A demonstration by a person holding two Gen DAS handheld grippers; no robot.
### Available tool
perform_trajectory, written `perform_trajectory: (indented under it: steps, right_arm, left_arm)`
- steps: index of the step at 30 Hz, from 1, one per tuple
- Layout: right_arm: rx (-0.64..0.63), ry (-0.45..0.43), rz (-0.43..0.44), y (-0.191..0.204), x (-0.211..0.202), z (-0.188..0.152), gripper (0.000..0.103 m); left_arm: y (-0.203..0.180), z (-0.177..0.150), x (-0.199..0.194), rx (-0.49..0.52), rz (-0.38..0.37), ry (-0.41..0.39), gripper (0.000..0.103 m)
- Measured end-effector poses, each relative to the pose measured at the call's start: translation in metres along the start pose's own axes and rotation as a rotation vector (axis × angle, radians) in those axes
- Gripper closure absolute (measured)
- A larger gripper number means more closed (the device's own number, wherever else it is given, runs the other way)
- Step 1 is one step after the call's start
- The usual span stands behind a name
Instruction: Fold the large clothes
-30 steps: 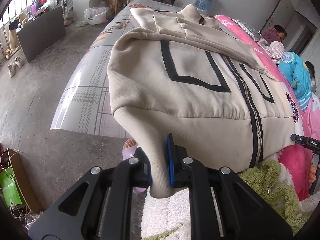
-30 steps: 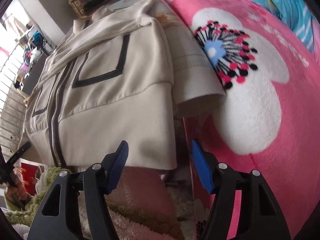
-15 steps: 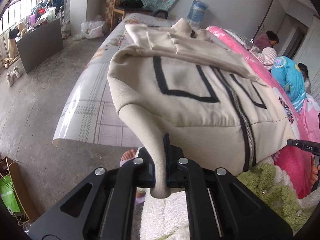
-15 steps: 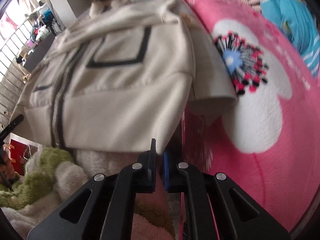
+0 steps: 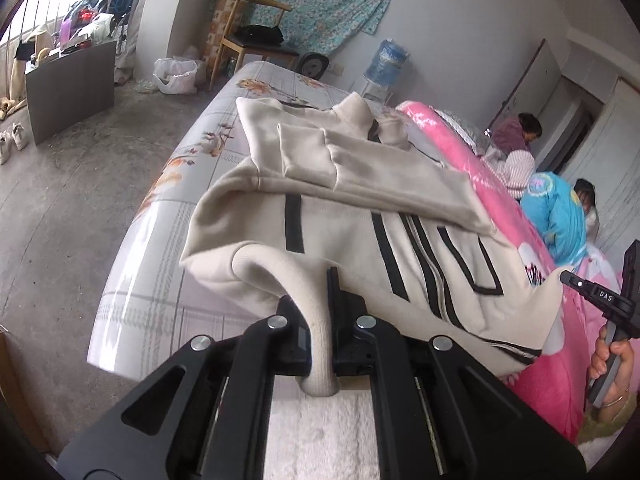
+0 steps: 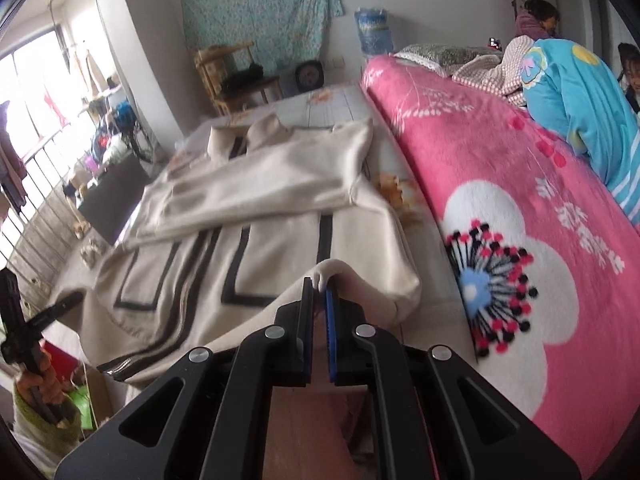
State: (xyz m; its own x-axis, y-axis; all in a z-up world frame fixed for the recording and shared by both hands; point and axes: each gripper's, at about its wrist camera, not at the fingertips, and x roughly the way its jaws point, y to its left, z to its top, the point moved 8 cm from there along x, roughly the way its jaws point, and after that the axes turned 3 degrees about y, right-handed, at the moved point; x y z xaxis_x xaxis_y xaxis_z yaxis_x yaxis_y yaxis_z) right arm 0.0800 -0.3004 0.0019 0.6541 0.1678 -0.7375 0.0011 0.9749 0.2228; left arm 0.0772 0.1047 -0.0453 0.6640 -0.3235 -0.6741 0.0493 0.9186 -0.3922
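A cream zip jacket (image 5: 348,216) with black stripes lies on the bed, its sleeves folded across the chest. My left gripper (image 5: 320,308) is shut on the jacket's lower left hem corner, and that cloth hangs down between its jaws. In the right wrist view the same jacket (image 6: 256,216) spreads ahead. My right gripper (image 6: 320,292) is shut on the lower right hem corner, a fold of cream cloth pinched at its tips. Both corners are lifted off the bed. The right gripper's handle (image 5: 600,300) shows at the left view's right edge.
A pink flowered blanket (image 6: 500,200) covers the bed's right side, with two people (image 5: 560,208) at its far end. The floral sheet (image 5: 168,184) borders bare floor on the left. A wooden chair (image 5: 256,40), water jug (image 5: 392,60) and white bag (image 5: 176,76) stand beyond.
My right gripper went from open around the hem corner to shut on it. Both grippers rose and tilted up, lifting the jacket's bottom hem off the bed.
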Motion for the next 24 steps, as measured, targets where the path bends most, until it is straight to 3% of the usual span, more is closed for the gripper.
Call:
perform_trajectory:
  steps: [7,11,12,14,16,17,18,20,24]
  right_arm:
    - [0.071,-0.028,0.038,-0.014,0.042,0.041,0.097]
    - [0.115,-0.023,0.054,-0.024,0.077,0.063,0.097]
    - [0.125,-0.012,0.056,-0.026,0.087,0.065,0.097]
    - [0.145,0.017,0.046,-0.033,0.108,0.065,0.089]
    - [0.186,0.067,0.040,-0.043,0.128,0.062,0.065]
    - [0.203,0.081,0.047,-0.047,0.133,0.060,0.059]
    - [0.209,0.080,0.058,-0.048,0.135,0.058,0.057]
    - [0.197,0.076,0.065,-0.049,0.132,0.054,0.057]
    - [0.125,0.076,0.027,-0.047,0.114,0.044,0.046]
  left_arm:
    - [0.010,0.029,0.028,-0.069,-0.033,0.001,0.098]
    - [0.021,0.045,0.046,-0.138,-0.089,-0.008,0.097]
    - [0.024,0.047,0.051,-0.157,-0.097,-0.001,0.093]
    - [0.033,0.050,0.064,-0.208,-0.108,0.025,0.092]
    - [0.040,0.050,0.072,-0.288,-0.145,0.045,0.076]
    - [0.042,0.050,0.071,-0.313,-0.163,0.032,0.071]
    - [0.044,0.050,0.068,-0.322,-0.159,0.013,0.064]
    - [0.045,0.052,0.061,-0.295,-0.125,-0.019,0.061]
    - [0.043,0.048,0.044,-0.214,-0.042,-0.028,0.055]
